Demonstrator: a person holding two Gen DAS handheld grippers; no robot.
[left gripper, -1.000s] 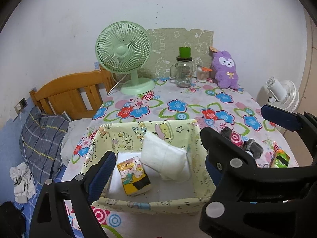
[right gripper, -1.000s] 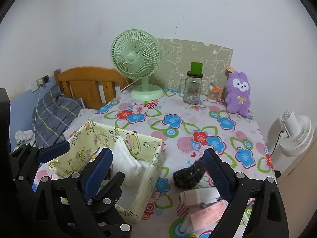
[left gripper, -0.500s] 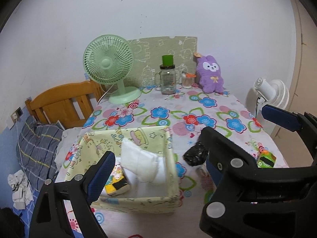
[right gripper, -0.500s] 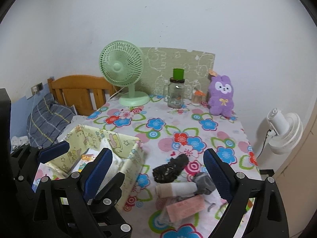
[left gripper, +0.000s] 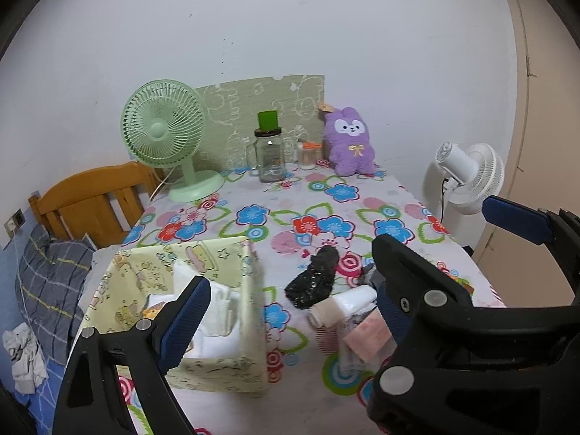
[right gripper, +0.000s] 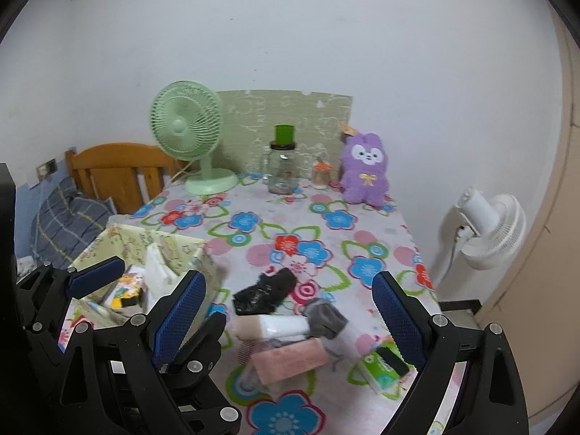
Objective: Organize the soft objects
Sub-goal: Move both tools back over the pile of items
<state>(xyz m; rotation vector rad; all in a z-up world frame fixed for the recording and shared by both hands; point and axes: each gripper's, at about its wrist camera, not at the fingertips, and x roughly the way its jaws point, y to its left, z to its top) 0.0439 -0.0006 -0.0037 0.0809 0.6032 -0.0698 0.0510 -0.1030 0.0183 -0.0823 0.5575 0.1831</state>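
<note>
Clutter is seen at the near edge of the flowered table (right gripper: 290, 224): a black bundle (right gripper: 264, 291), a beige-and-white roll (right gripper: 270, 326) touching a grey bundle (right gripper: 324, 317), and a pink folded cloth (right gripper: 290, 360) just below them. A green tissue pack (right gripper: 384, 362) lies at four o'clock of the pile. The yellow fabric box (left gripper: 217, 362) stands at nine o'clock, with white cloths (left gripper: 214, 301) inside. The right gripper (right gripper: 286, 313) is held spread wide above the pile, grasping nothing. The left gripper (left gripper: 290, 308) is likewise spread and empty, between box and pile.
</note>
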